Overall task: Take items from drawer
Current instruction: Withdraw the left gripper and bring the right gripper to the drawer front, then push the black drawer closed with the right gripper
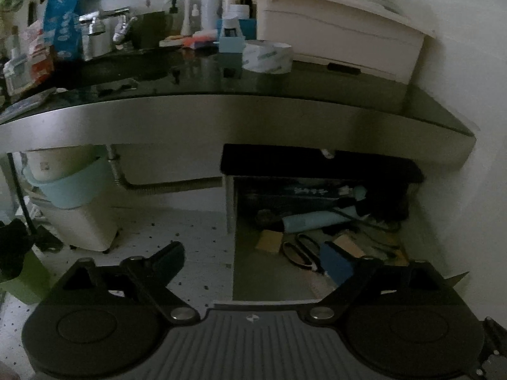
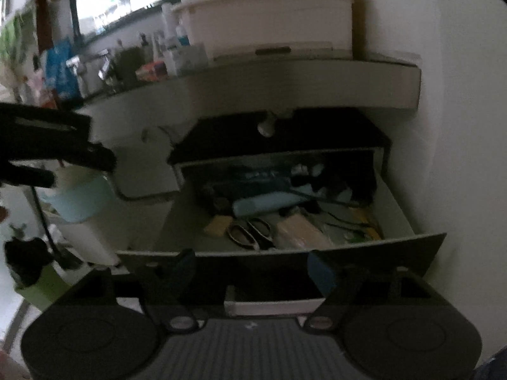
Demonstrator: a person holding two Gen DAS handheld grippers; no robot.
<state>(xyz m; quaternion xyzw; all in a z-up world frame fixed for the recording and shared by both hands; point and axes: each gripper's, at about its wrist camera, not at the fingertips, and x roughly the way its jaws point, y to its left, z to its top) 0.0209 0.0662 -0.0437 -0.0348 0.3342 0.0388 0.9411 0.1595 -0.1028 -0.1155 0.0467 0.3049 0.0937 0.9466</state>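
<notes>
Drawer [image 2: 408,218] time: one drawer is pulled out under the long grey counter [image 1: 221,120], right next to the white wall. It sits low, below one dark shelf [image 2: 279,139] with a little white knob.

Inside the drawer lie many small things, all mixed up. One pair of scissors [image 2: 250,231] with two dark loop handles lies near the front, in the middle. One light blue roll [image 2: 263,204] lies across, behind the scissors. One small yellow-brown block [image 2: 217,224] sits just to the left of the scissors. One pale tan box [image 2: 301,231] sits just to the right of them. Thin dark cords and more bits fill the right side and the back, too dim to count.

Two claws are here. The left gripper [image 1: 256,259] is wide, with nothing between its two fingers. It hangs over the left edge of the drawer, so one finger is over the speckled floor and one blue-tipped finger is over the drawer. The right gripper [image 2: 250,272] is partly wide too, and empty. Its two fingers sit in front of the drawer's front wall, not touching the things inside.

On the counter stand one big cream box [image 1: 342,28], one roll of tape [image 1: 267,55], and a bunch of bottles. Under the counter sits one white bin [image 1: 79,221] with one light blue tub [image 1: 68,186] on it.
</notes>
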